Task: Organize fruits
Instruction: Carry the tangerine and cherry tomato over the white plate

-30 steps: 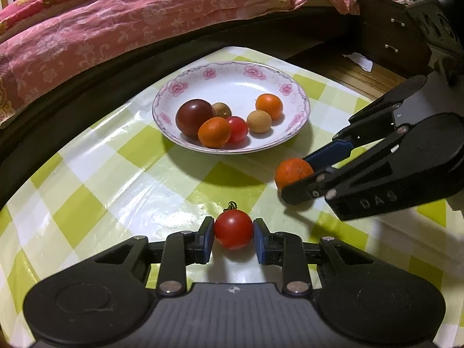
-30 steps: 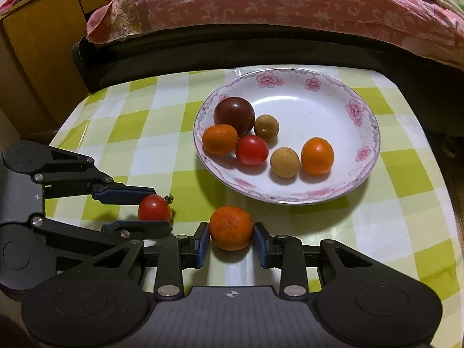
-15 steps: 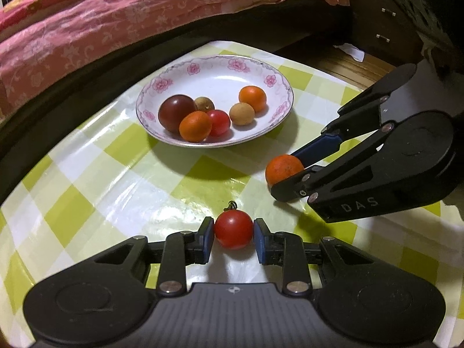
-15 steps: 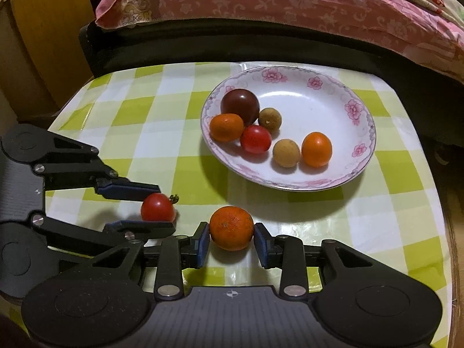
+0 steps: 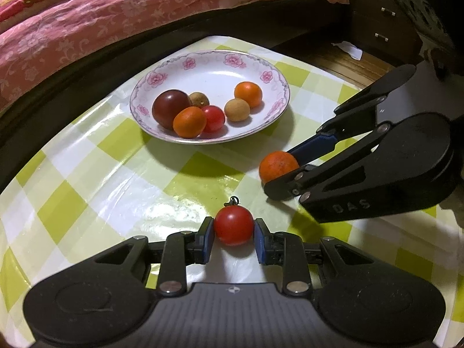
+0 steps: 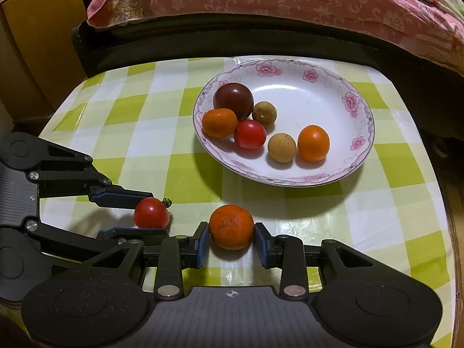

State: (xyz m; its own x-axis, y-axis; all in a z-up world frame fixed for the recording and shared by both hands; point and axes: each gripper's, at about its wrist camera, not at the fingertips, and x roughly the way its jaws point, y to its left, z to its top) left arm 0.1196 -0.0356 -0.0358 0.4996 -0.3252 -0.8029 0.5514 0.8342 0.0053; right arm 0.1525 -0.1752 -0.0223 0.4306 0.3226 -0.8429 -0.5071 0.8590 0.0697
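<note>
Left wrist view: the left gripper (image 5: 233, 232) pinches a red cherry tomato (image 5: 233, 225) between its blue pads, the fruit low over the green-and-white checked tablecloth (image 5: 87, 191), its dried stem pointing away. To the right, the right gripper (image 5: 285, 174) pinches a small mandarin (image 5: 277, 166); the right wrist view shows that fruit (image 6: 231, 226) seated squarely between the pads.

The flowered plate (image 5: 269, 75) lies farther off, near the far edge of the table, and carries six fruits: a dark plum-coloured tomato (image 5: 171, 108), two brown longans, two orange fruits and a red tomato, clustered toward its left half.

Likely hazards, as judged from this arrangement:
- Both fruits are round and smooth, so a slack grip could let either roll out and off the table.
- Too hard a pinch would probably split the tomato's thin skin.
- The two grippers sit near each other; carried to the plate together, their linkages could collide.
- A fruit released onto the sloping rim may roll into the cluster and knock it about.
</note>
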